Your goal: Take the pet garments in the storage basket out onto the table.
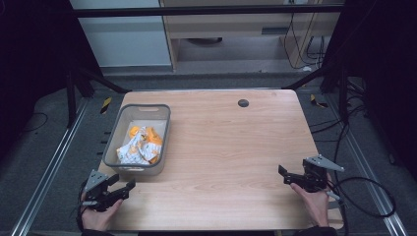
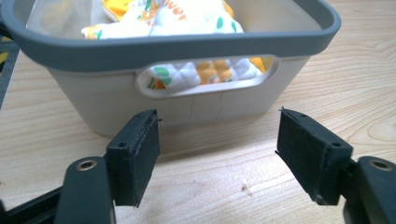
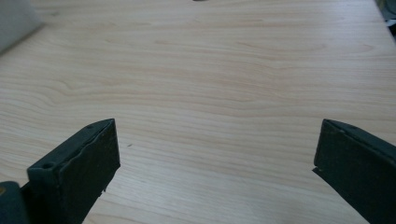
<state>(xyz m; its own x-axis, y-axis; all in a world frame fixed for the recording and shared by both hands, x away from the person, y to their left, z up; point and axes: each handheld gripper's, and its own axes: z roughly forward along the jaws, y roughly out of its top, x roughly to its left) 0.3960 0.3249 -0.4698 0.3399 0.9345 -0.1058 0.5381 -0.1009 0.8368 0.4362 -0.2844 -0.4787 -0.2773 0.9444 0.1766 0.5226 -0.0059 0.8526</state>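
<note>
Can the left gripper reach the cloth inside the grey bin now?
Probably yes: the left gripper is open just before the bin, whose top is open; it must go over the rim to the cloth.

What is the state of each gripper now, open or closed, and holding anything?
Left gripper: open, holding nothing, facing the grey basket.
Right gripper: open, holding nothing, over the bare wooden table.

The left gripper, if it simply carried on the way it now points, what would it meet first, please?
Most likely the near wall of the grey basket, just below its handle slot; the left gripper is open and aimed squarely at it across bare table.
</note>
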